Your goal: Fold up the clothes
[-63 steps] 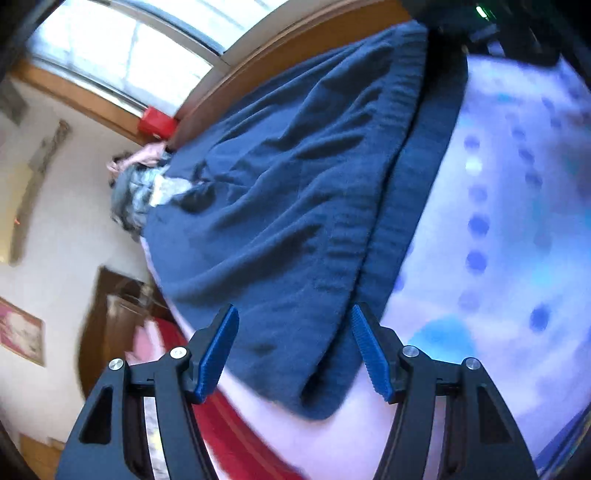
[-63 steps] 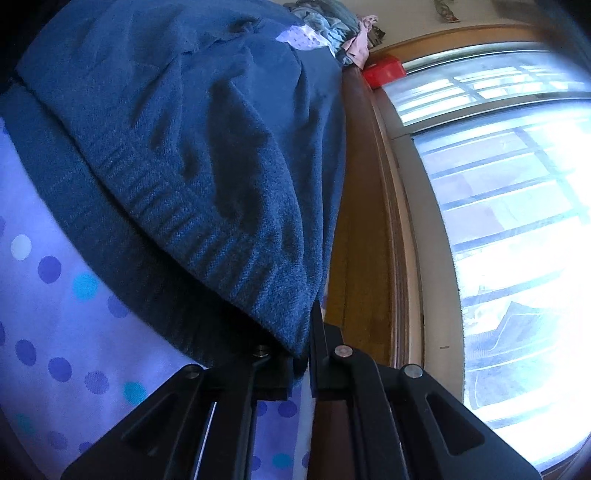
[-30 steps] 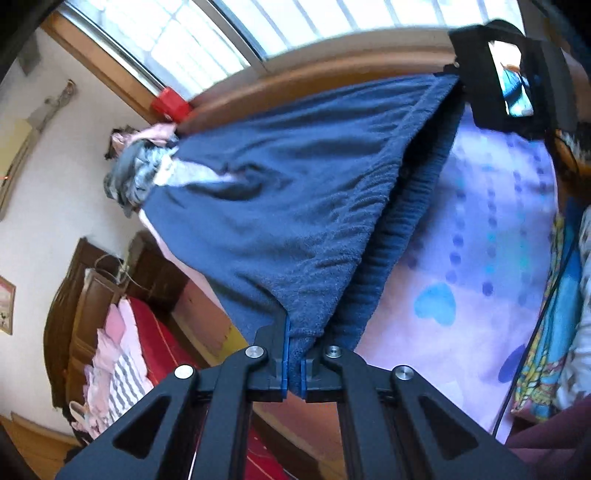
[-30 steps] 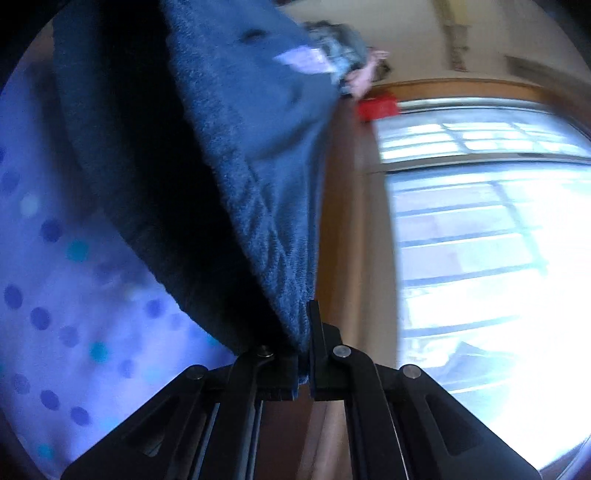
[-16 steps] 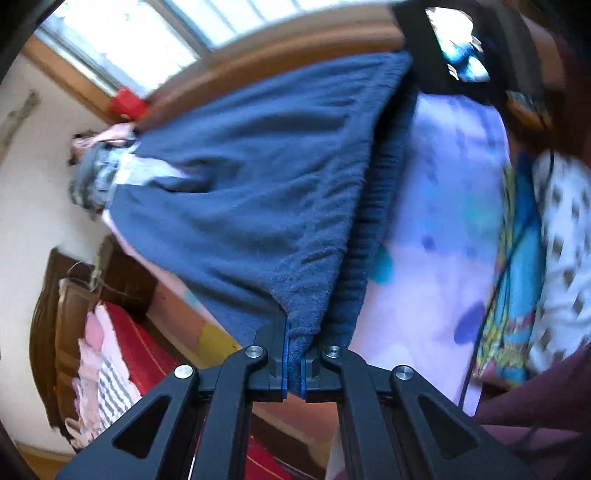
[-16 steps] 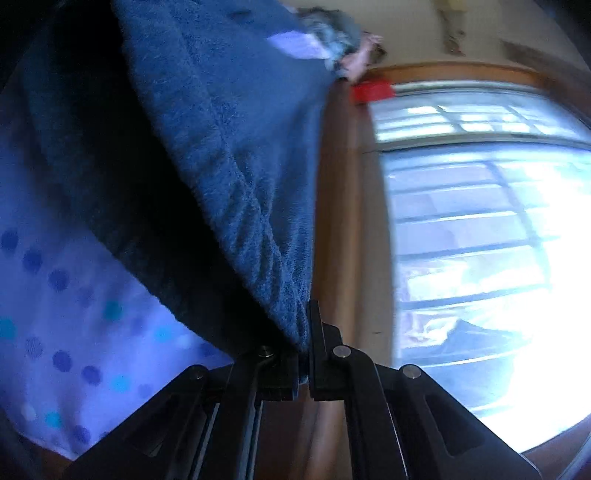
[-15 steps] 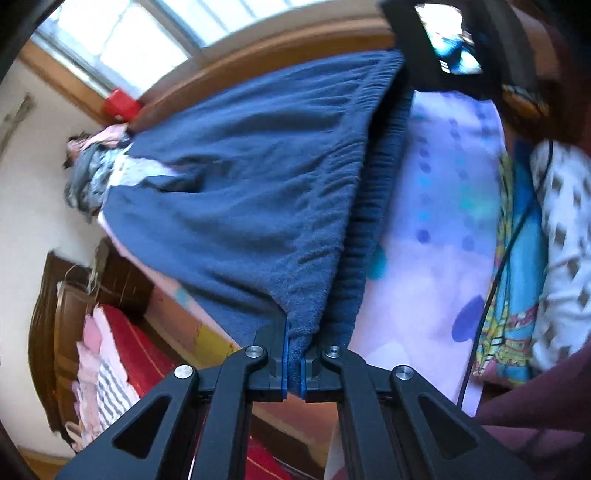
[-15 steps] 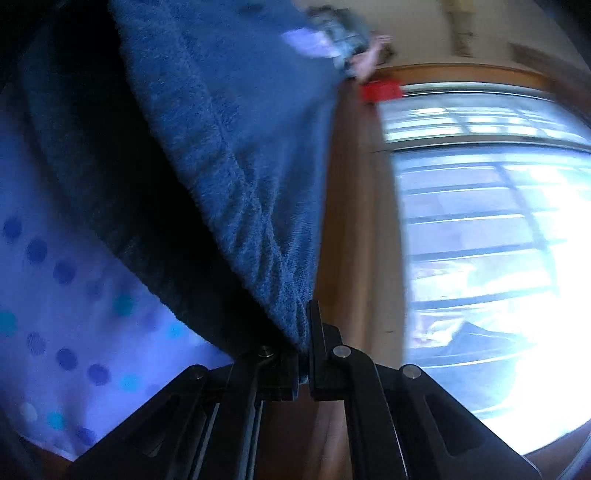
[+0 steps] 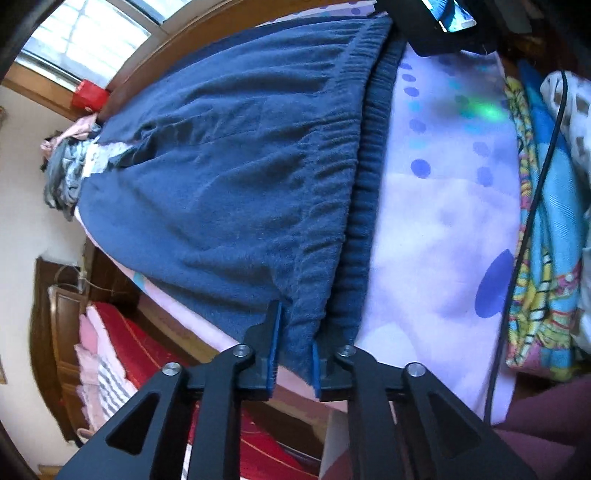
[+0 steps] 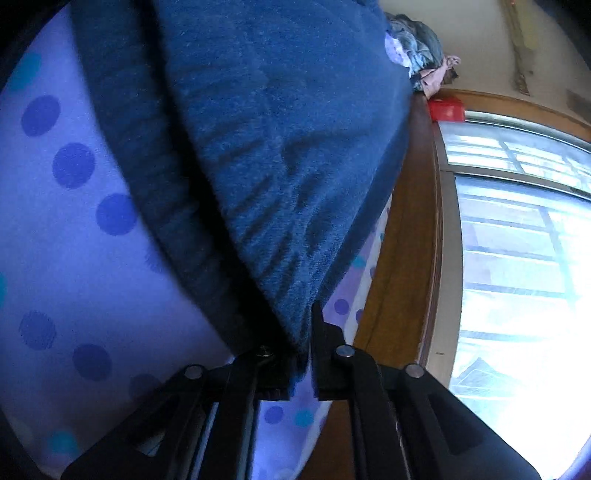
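A dark blue fleece garment with a gathered elastic waistband (image 9: 236, 177) lies spread on a lilac bed sheet with blue dots (image 9: 443, 206). My left gripper (image 9: 295, 347) sits at one corner of the waistband, its blue-padded jaws a little apart with the cloth still between them. My right gripper (image 10: 299, 354) is at the other waistband corner, and its jaws have also parted slightly around the blue cloth (image 10: 280, 155). The right gripper's black body shows at the top of the left wrist view (image 9: 439, 22).
A wooden window sill (image 10: 402, 236) and bright window run along the bed's far side. A red box (image 9: 88, 96) and a heap of clothes (image 9: 62, 173) lie at the far end. Colourful bedding (image 9: 543, 229) and a black cable lie to the right. A red bed (image 9: 122, 343) stands lower left.
Both grippers have lowered the waistband onto the sheet and their jaws have begun to part; half a second ago both were clamped shut on the lifted cloth.
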Demonstrator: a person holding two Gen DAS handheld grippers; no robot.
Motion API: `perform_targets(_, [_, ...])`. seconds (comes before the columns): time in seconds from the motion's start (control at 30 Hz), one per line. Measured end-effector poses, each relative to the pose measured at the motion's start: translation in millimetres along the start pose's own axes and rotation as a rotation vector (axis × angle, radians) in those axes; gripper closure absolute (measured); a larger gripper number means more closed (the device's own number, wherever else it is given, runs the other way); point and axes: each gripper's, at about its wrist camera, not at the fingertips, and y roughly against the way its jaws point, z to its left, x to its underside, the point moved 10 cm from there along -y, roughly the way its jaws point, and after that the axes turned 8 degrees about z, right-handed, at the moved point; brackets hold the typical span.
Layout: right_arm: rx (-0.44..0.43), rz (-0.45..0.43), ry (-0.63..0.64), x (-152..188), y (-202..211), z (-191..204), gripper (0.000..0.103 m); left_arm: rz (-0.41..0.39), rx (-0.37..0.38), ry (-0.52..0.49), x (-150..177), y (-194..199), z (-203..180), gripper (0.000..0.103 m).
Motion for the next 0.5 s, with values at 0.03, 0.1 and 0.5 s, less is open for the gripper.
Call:
perform_targets(0.03, [0.012, 0.006, 0.0, -0.2, -3.6, -7.6, 0.067, -0.008, 0.023, 0.001, 0.0, 3.9, 4.7, 0.08])
perform_targets(0.1, [0.047, 0.023, -0.024, -1.5, 4.5, -25.0, 0.021, -0.036, 0.098, 0.015, 1.3, 13.1, 15.4, 0.067])
perform_targets(0.5, [-0.021, -0.016, -0.252, -109.0, 77.0, -152.5, 0.016, -0.414, 0.329, -0.157, -16.1, 62.0, 141.4, 0.045])
